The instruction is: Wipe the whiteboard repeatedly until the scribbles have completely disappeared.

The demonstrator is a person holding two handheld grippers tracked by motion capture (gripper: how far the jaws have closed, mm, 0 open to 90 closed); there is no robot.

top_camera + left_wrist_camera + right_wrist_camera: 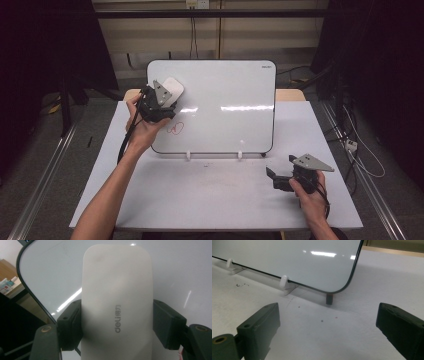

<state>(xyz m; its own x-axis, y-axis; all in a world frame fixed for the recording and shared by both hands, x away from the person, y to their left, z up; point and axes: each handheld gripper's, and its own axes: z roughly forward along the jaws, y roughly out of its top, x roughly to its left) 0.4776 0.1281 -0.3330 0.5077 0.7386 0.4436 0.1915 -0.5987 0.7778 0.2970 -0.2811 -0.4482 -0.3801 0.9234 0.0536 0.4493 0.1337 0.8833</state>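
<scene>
My left gripper is clamped on the white eraser; both black pads press its long sides, w/ the grey "deli" print running up its face btwn them; in the high view I see that gripper held up against the upper-left part of the whiteboard, eraser sticking out past the jaws toward the board's top-left corner; can't tell if the eraser's face touches the board or sits just off it; a small red scribble sits on the board below the gripper, near my left hand; the board leans upright on two small white clips at its bottom edge, on the white table. My right gripper is open, nothing btwn the pads; in the high view it rests low on the table in my right hand, near the board's bottom-right corner; its jaws point toward the board's lower edge and a short dark foot under that corner.
</scene>
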